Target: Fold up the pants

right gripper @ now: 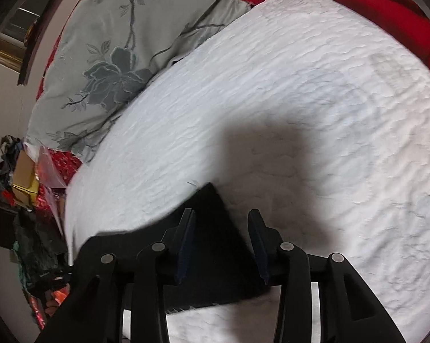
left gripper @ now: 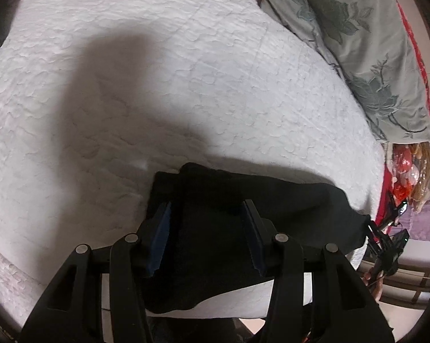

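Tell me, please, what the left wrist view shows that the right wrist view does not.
Only the left wrist view shows the right gripper at the far end of the black pants, and the pants' full width.

Only the right wrist view shows a plain red cushion past the bed's far side, and a cardboard box in the clutter beside the bed.

Both show the white quilted bedcover, the grey floral pillow, and open jaws standing over the dark cloth, the left gripper included.
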Available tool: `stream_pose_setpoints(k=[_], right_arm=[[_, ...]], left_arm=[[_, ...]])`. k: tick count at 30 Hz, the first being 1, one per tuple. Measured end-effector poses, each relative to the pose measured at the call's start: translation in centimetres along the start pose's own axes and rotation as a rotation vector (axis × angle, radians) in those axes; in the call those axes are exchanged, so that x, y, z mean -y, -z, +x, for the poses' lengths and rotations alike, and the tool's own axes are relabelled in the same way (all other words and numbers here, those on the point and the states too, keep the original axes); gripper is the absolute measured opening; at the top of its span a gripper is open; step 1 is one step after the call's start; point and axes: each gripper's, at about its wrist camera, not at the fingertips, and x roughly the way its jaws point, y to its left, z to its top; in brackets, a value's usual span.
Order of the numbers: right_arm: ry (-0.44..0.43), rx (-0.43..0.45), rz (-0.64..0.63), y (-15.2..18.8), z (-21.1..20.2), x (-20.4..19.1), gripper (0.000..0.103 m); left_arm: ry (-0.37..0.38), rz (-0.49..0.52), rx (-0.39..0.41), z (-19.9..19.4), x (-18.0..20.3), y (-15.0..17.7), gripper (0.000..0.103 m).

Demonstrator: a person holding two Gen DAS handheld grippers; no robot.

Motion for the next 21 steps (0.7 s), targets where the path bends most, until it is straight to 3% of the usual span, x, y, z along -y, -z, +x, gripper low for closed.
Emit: stream_pose_setpoints(k=[3,4,5,6,10,15,18,21], right_arm=[[0.06,-0.014,-0.061,0.0,1.4,-1.4,0.038],[0.091,-0.017,-0.096,0.1,1.6,-1.9,0.027],[0.107,-0.013,-0.117,0.2,1.7,-2.1,0.019],[0.104,-0.005,-0.126,0.2,1.4,-2.3,0.015],[0.042,0.05,-0.097,0.4,-0.3,-2.1,0.013],[0.09,0.008,-0.065,0.5,1.2,-0.9,0.014],[0.068,0.012,-0.019,0.6,1.1,-0.2,0.021],[0.043,0.018,-0.024,0.9,-0.2,-0.2,0.026]], left_arm=[[-0.011,0.014,0.036,-0.2,0.7,0.3,0.046],[-0.024,0.013,0.054,-0.2,0.7,0.4,0.041],[-0.034,0.012,0.066,-0.3,0.8,0.4,0.019],[-0.041,0.012,0.071,-0.4,0.8,0.4,0.009],[-0.038,-0.031,0.154,-2.1,-0.9,-0.4,0.007],[-0.115,-0.081,0.113,-0.6,-3.8,-0.1,0.006],[-0.039,-0.139,0.112,-1.4,-5.6,0.7,0.006],[0.042,-0.133,0.137,-3.3,-6.0,2.1,0.011]])
